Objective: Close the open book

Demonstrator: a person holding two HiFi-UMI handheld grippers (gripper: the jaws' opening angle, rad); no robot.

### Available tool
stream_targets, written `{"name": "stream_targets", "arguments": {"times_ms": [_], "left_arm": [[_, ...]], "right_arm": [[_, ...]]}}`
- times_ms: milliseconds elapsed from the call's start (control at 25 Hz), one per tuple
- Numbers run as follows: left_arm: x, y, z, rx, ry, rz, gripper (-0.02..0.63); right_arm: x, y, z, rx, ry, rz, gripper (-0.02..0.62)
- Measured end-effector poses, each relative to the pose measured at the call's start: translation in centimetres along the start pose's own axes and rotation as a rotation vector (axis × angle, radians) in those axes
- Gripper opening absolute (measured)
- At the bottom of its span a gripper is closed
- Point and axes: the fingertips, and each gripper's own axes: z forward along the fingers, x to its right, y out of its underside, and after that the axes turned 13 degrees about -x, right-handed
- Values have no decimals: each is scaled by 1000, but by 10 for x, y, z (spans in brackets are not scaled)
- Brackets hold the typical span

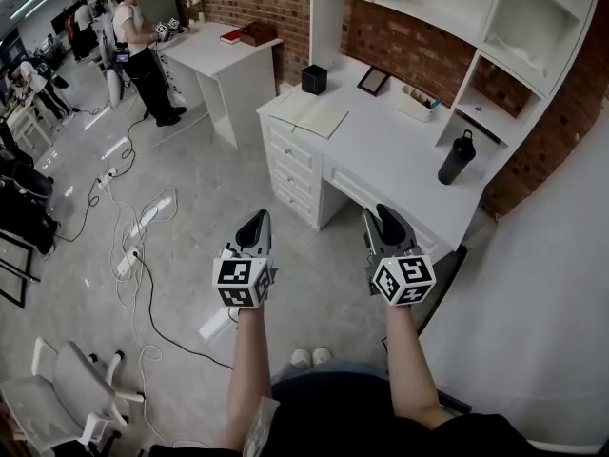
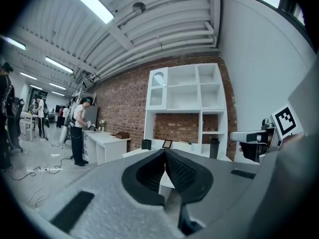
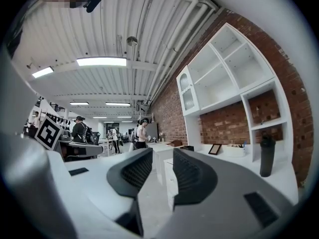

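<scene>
Pages of the open book (image 1: pixel 311 114), well ahead of the left gripper (image 1: pixel 255 222), too small to read. Same with the picture frame (image 1: pixel 373 81) beyond it.

A black bottle (image 1: pixel 457 158), picture frame (image 1: pixel 373 81) and black box (image 1: pixel 314 79) stand on the white desk (image 1: pixel 390 155).

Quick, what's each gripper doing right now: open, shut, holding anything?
Left gripper: shut, nothing between its jaws.
Right gripper: open, empty.
</scene>
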Motion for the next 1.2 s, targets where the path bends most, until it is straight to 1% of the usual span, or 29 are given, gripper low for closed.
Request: {"name": "stream_targets", "arguments": {"times_ms": [120,240,440,560,720,1040,1200], "left_arm": [[-2,8,0,-12,-11,-8,9],[-5,16,0,-26,-22,-16,9],[-7,27,3,-45,-36,-24,9],[-7,23,4,-30,-35,-17,9],[-13,16,7,-20,-59,-22,9],[-16,9,14,19,-101,-32,9],[-28,-3,17,46,-126,-40,9]], "right_arm": [[-2,3,2,3,-16,-18,158],[-3,8,6,-4,-29,-15,180],[3,18,13,-18,-41,12,195],[9,20,17,-21,-44,24,198],[15,14,25,-8,-55,32,196],[27,0,35,33,-83,12,196],[30,-10,46,43,-98,7,196]]}}
